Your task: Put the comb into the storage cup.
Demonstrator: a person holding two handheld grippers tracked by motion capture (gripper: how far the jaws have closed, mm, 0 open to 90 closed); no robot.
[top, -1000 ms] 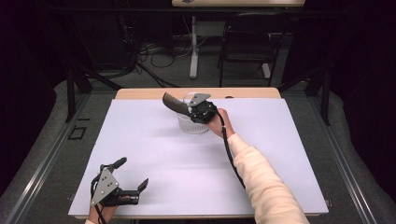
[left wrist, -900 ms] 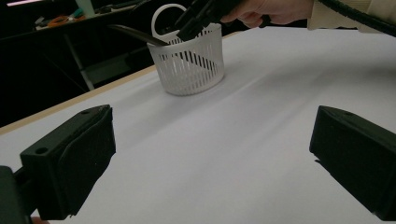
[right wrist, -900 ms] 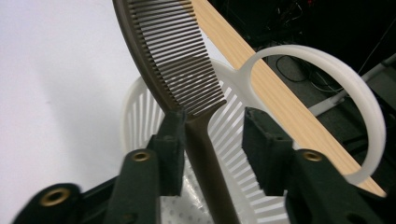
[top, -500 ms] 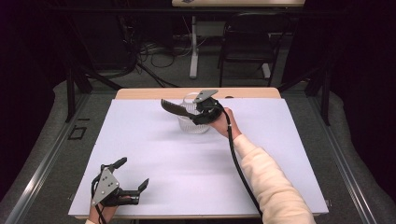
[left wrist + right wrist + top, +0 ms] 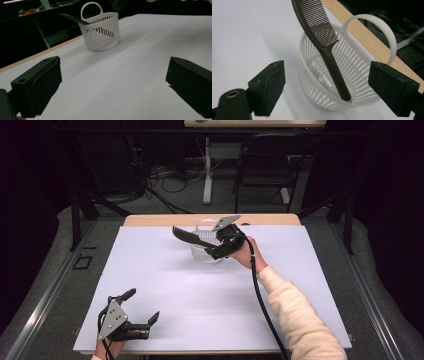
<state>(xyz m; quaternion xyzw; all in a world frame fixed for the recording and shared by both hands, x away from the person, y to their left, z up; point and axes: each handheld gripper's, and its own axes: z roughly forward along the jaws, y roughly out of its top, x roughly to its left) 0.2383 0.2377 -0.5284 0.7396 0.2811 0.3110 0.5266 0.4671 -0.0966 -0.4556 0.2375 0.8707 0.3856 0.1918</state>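
A white slotted basket (image 5: 206, 254) with a hoop handle stands at the far middle of the table. A dark brown comb (image 5: 187, 236) rests in it handle-down, its toothed end leaning out to the left. My right gripper (image 5: 216, 248) hovers just right of the basket. Its jaws have just been opening and stand wide, touching nothing. In the right gripper view the comb (image 5: 319, 27) and basket (image 5: 312, 75) lie ahead of my right gripper (image 5: 329, 86). My left gripper (image 5: 144, 305) rests open at the near left corner, with the basket (image 5: 101, 32) far ahead of it.
A white sheet (image 5: 200, 310) covers the table, and a wooden strip (image 5: 150, 220) shows along its far edge. A dark chair (image 5: 265, 165) and cables on the floor lie beyond the table.
The right gripper's jaws have opened off the comb and the hand has drawn back to the right and upward. The comb stays leaning in the basket. The left gripper has not moved.
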